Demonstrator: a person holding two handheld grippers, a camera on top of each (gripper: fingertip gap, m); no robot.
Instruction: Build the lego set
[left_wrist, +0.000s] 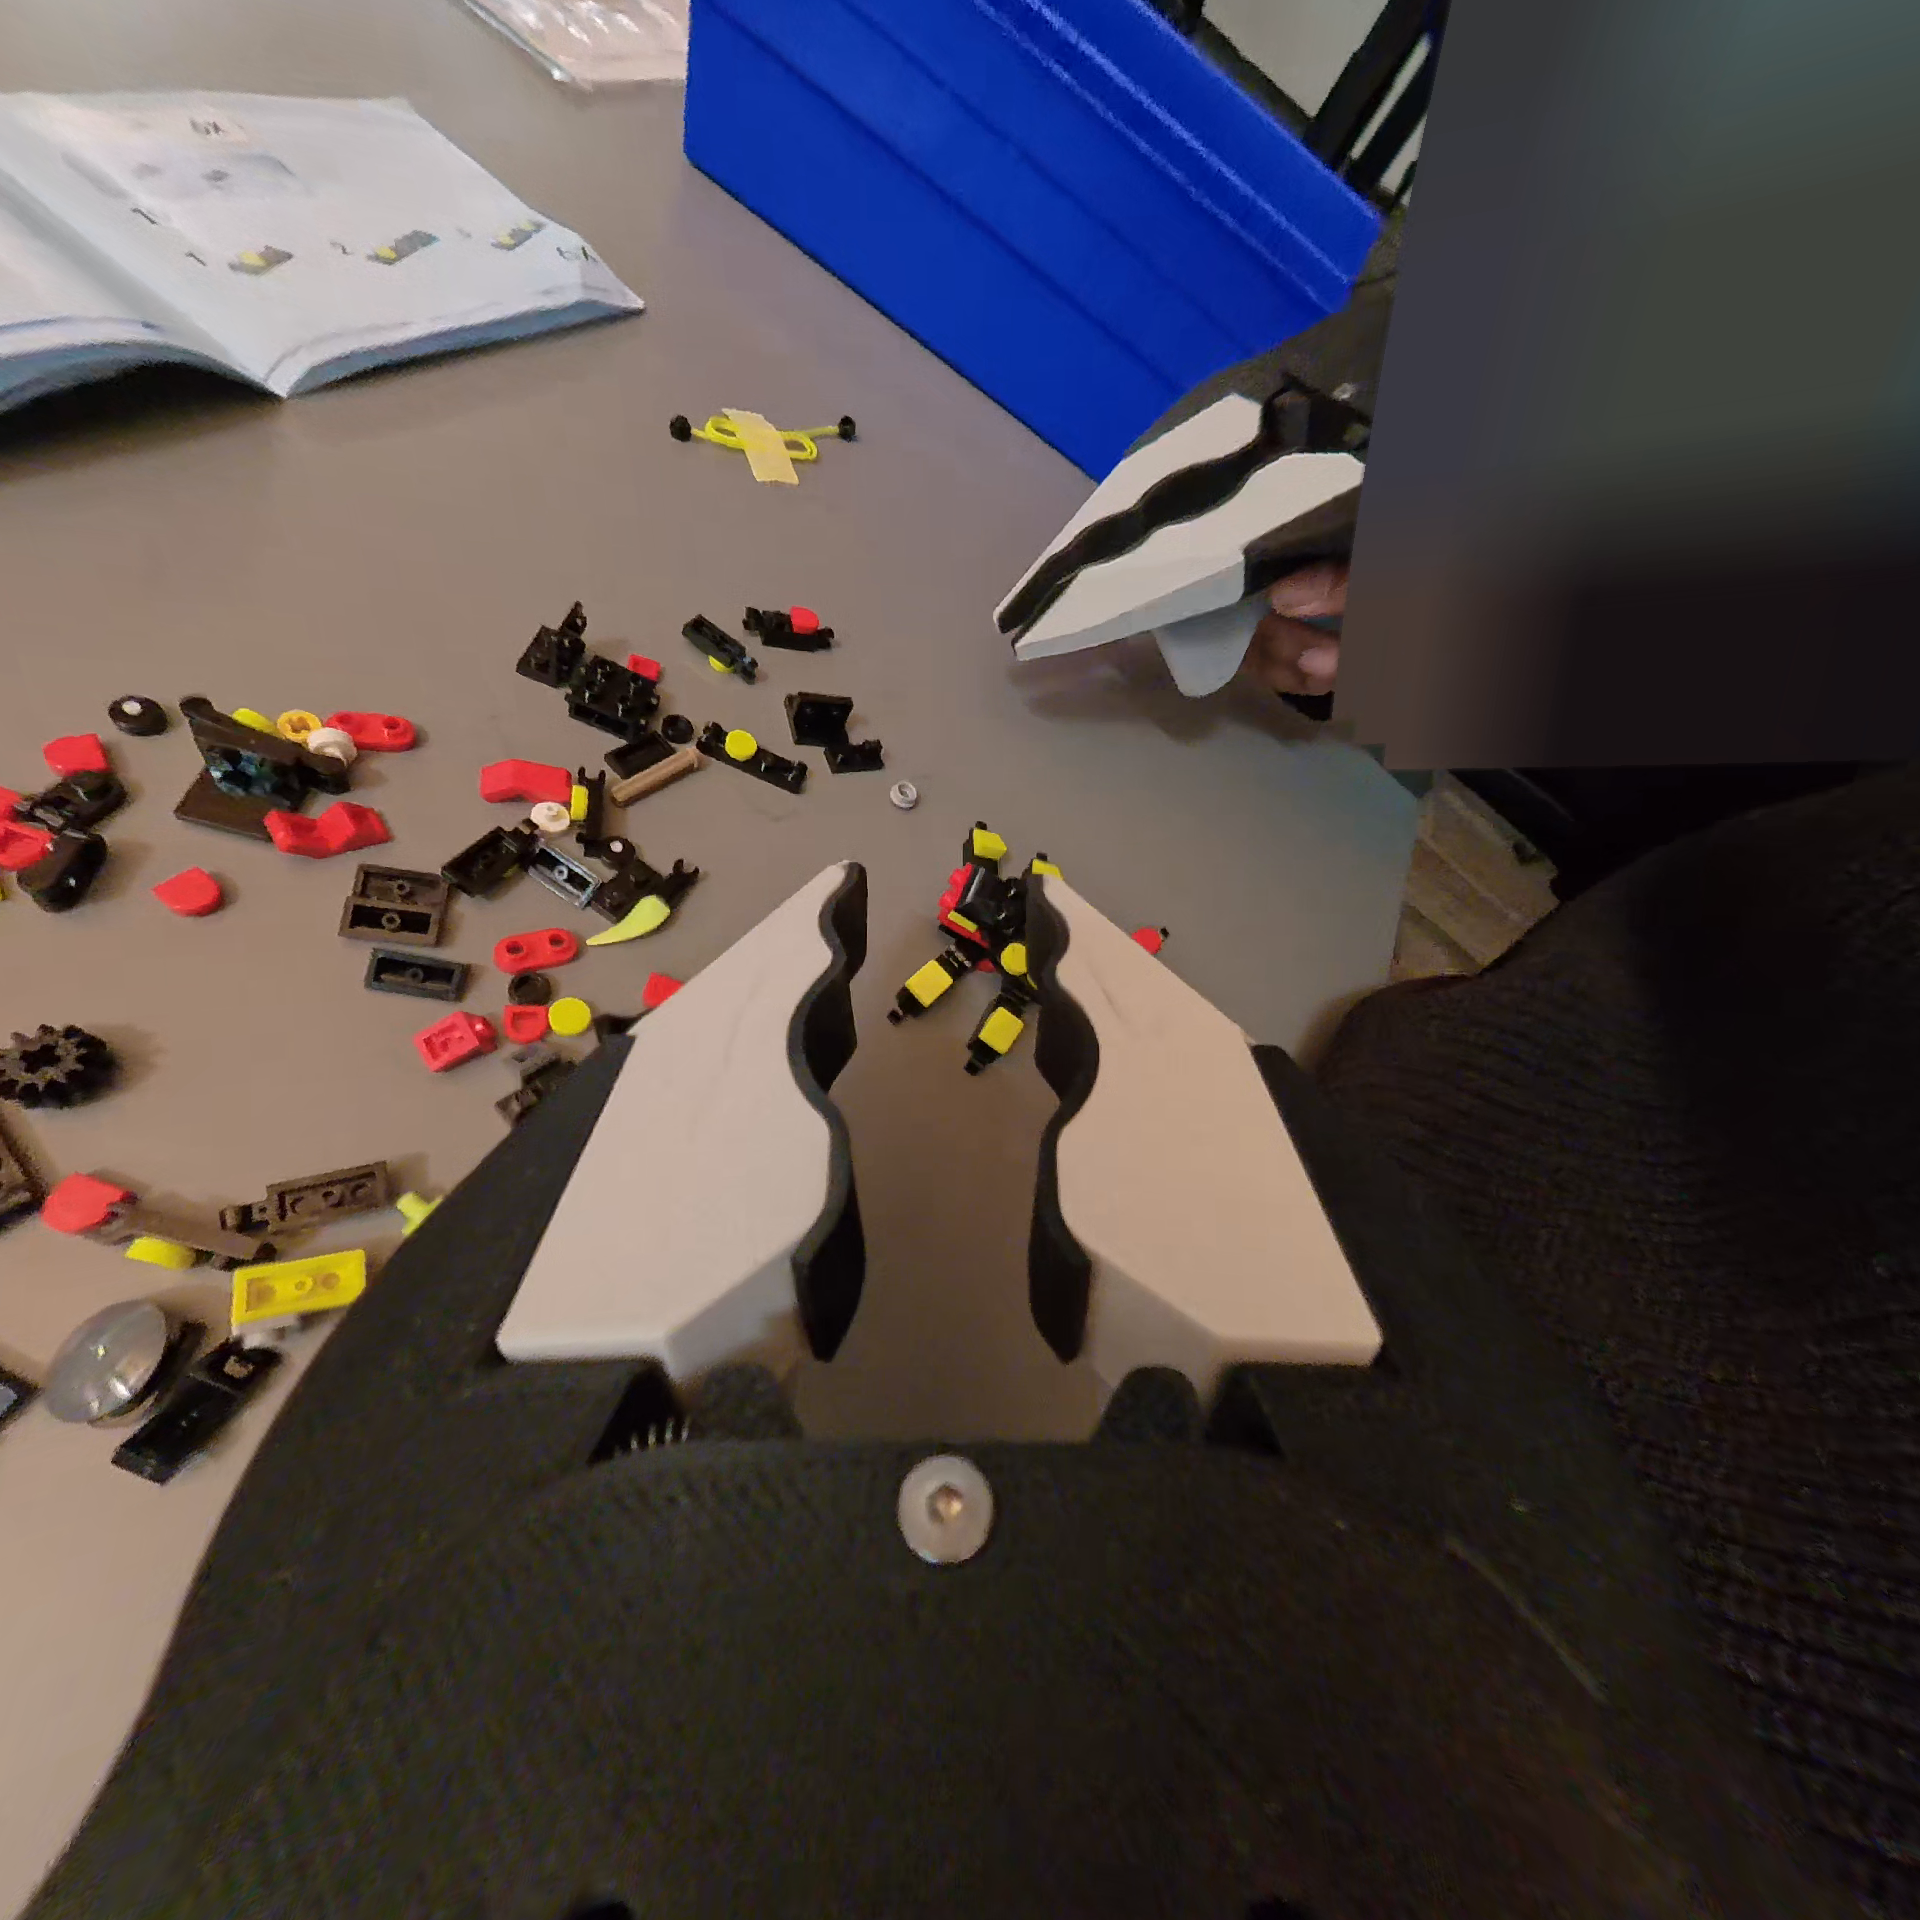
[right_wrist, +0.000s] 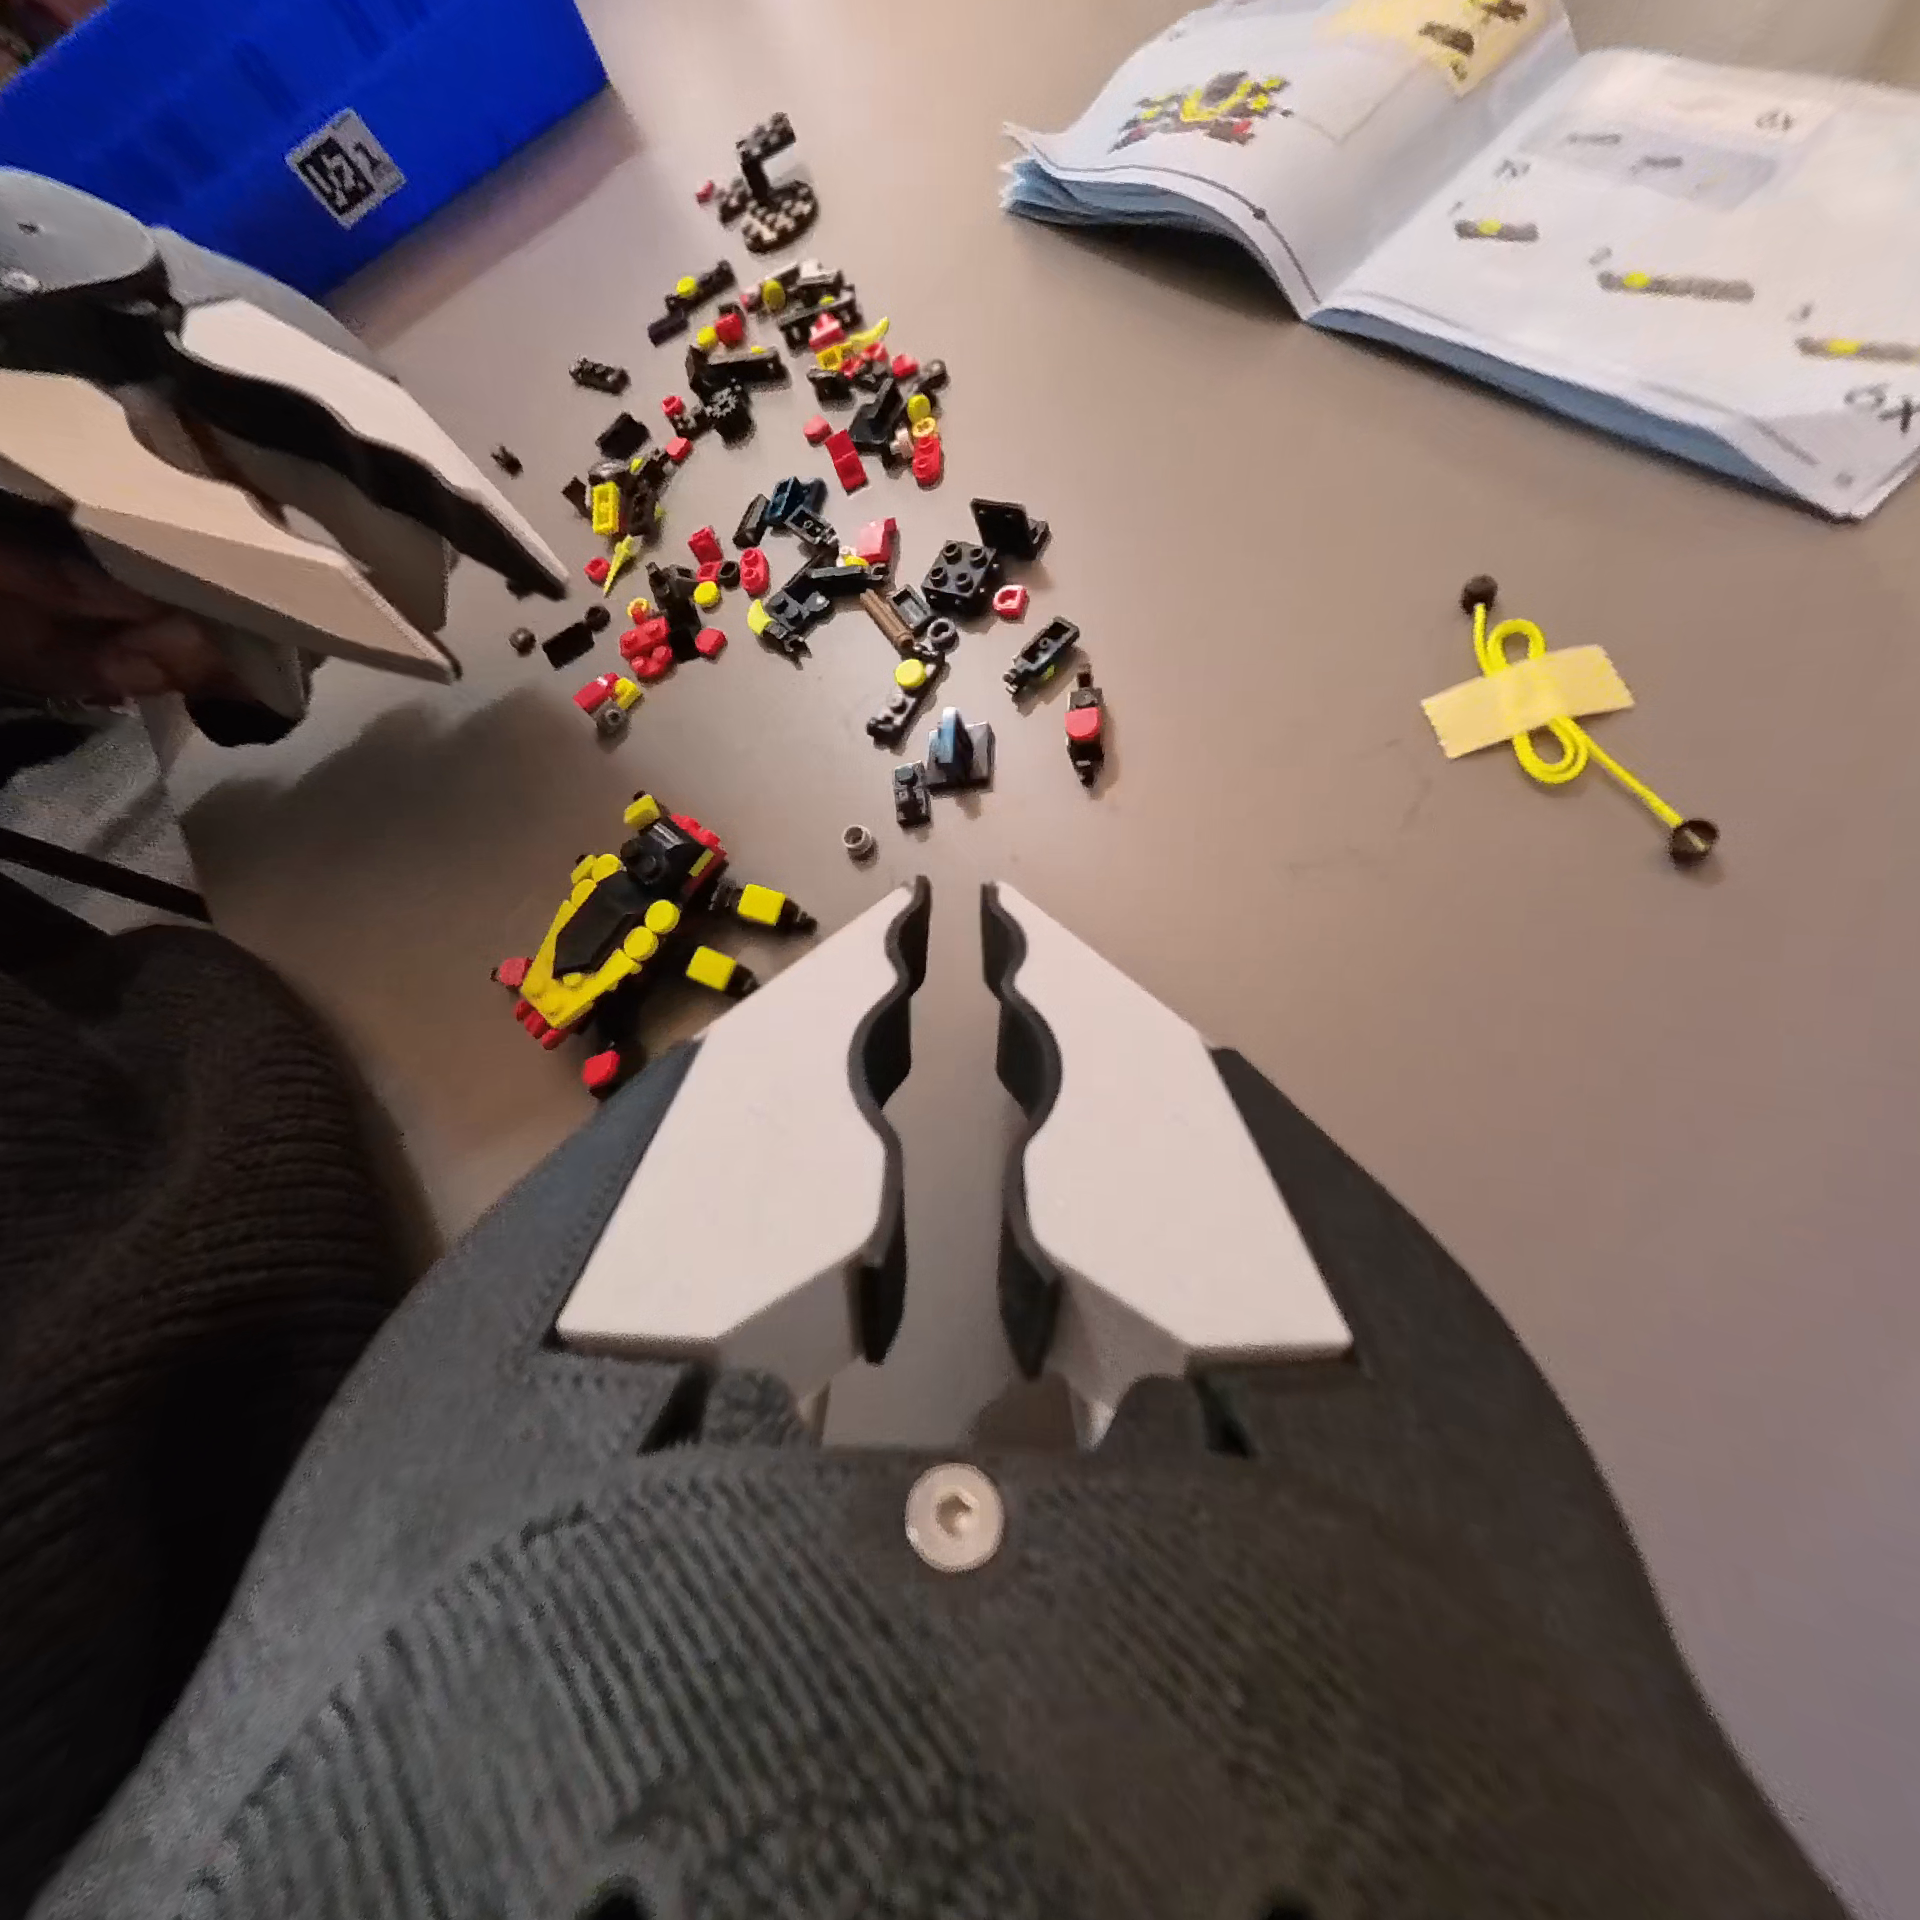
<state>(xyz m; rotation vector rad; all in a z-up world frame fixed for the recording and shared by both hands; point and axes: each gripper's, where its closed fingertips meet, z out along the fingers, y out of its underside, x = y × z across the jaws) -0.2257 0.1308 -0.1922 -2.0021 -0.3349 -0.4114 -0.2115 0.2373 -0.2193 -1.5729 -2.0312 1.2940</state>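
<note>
A partly built red, yellow and black lego model (left_wrist: 982, 935) lies on the grey table (left_wrist: 935, 582), seen just past my left gripper's (left_wrist: 945, 883) tips and close to its right finger. The left gripper is open and empty. In the right wrist view the model (right_wrist: 623, 935) lies left of my right gripper (right_wrist: 954, 894), whose fingers stand a narrow gap apart and hold nothing. Loose red, yellow and black pieces (left_wrist: 582, 727) are scattered left of the model and also show in the right wrist view (right_wrist: 810, 499). The left gripper (right_wrist: 509, 629) hangs above them at upper left.
An open instruction booklet (left_wrist: 260, 239) (right_wrist: 1558, 208) lies at the far side. A blue bin (left_wrist: 987, 208) (right_wrist: 260, 135) stands behind. A yellow string with tape (left_wrist: 764, 442) (right_wrist: 1527, 707) lies apart. A small grey stud (right_wrist: 857, 840) sits near the right fingertips. A dark knit sleeve (left_wrist: 1662, 1143) is close by. About 12 cm separates my left fingertips from my right.
</note>
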